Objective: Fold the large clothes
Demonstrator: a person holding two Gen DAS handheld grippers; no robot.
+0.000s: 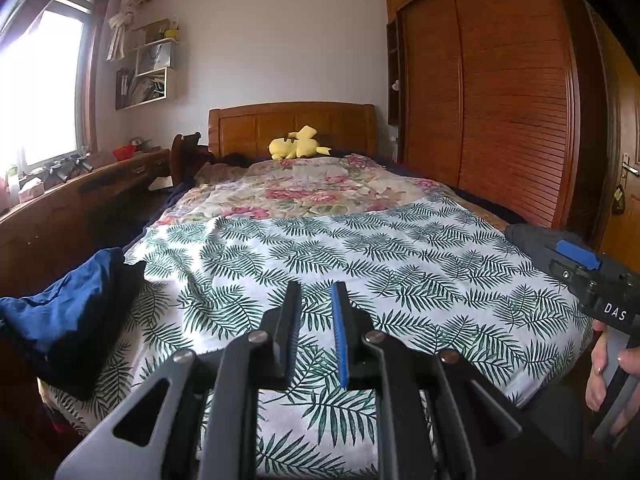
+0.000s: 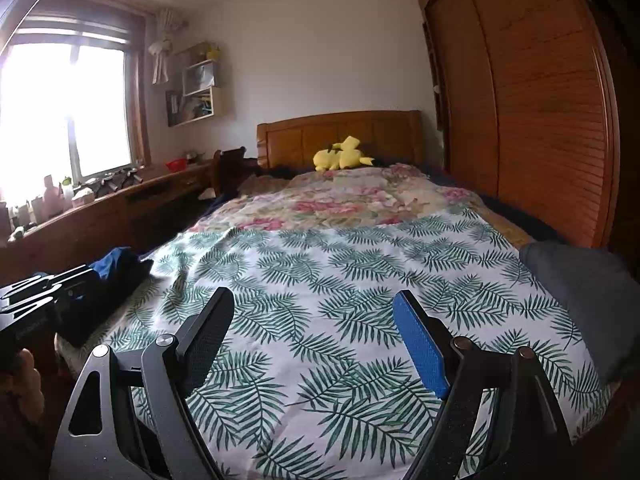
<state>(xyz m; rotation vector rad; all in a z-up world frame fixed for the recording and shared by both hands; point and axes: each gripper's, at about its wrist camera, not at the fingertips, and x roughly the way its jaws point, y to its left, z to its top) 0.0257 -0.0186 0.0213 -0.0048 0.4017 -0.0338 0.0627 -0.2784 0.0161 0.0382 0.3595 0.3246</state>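
Bedroom bed (image 1: 400, 184) carries a flat leaf-print sheet (image 1: 360, 256); blue clothes (image 1: 60, 312) (maybe folded) beside it; left claw (image 1: 316, 300) barely parted, right claw (image 2: 316, 320) wide, both empty.

The grey garment (image 2: 580, 304) at the right bed edge is cut off by the frame; its type cannot be determined. The blue-and-black clothes pile (image 1: 68, 316) at the near left is partly hidden behind the left gripper (image 2: 28, 300) in the right wrist view. Items on the desk (image 1: 60, 196) below the overexposed window (image 2: 60, 112) are too small to identify. Shelf (image 1: 154, 68) contents are unclear.
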